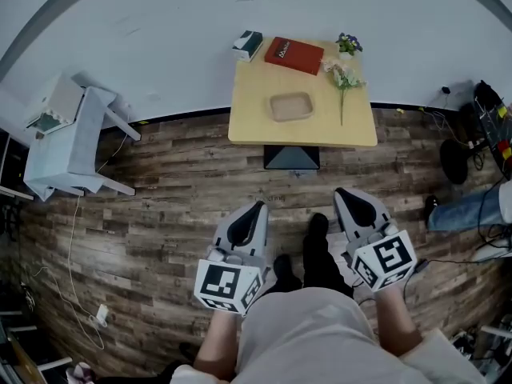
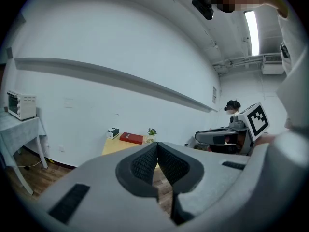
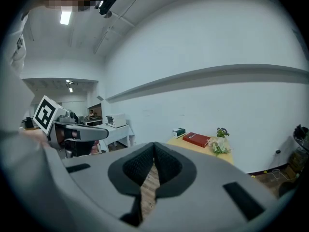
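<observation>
I stand on a wood floor a few steps short of a small yellow table (image 1: 248,126). My left gripper (image 1: 254,207) is held at waist height, jaws shut and empty. My right gripper (image 1: 344,192) is beside it, also shut on nothing. On the table lie a red book (image 1: 294,54), a shallow tan tray (image 1: 291,106), a loose flower stem (image 1: 344,82), a small potted plant (image 1: 348,45) and a green-and-white box (image 1: 248,44). The left gripper view shows the table (image 2: 112,146) and book (image 2: 131,138) far ahead; the right gripper view shows the book (image 3: 196,139) too.
A white side table (image 1: 64,138) with a toaster oven (image 2: 21,104) stands at the left by the wall. Cables (image 1: 76,246) trail on the floor near it. At the right are black equipment (image 1: 490,126) with wires and another person's leg (image 1: 464,211).
</observation>
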